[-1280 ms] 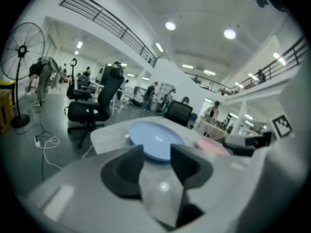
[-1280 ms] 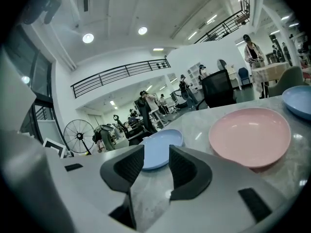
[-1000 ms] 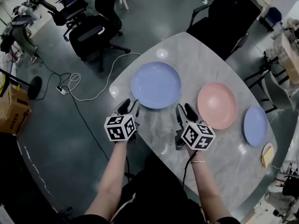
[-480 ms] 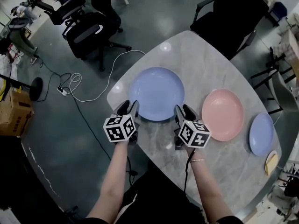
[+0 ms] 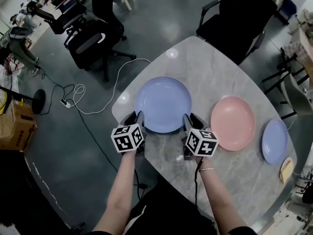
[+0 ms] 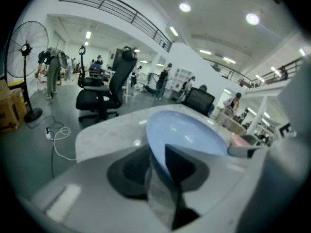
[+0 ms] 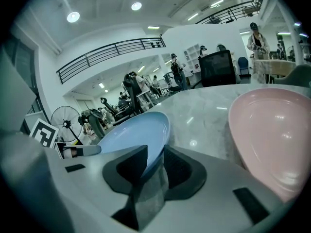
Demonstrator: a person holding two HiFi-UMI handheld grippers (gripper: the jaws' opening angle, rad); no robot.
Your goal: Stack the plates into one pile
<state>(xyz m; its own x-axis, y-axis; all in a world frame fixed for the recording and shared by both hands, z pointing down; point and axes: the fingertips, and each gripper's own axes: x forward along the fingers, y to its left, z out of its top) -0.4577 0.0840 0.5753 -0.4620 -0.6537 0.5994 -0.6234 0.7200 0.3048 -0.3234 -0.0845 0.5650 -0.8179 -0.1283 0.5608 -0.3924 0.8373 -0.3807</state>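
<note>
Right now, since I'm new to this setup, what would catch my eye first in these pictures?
The large blue plate lies at the middle of the marble table, the left gripper and right gripper both closing their jaws on its near rim. To its right lie a pink plate and, at the table's right edge, a small blue plate.

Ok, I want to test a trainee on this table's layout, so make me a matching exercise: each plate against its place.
Things: 1 large blue plate; 2 pink plate; 3 small blue plate.
Places: A farthest right; B between the two blue plates; C farthest left.
Pairs: 1-C, 2-B, 3-A.
The left gripper and right gripper are closing their jaws on plate 1's near rim.
</note>
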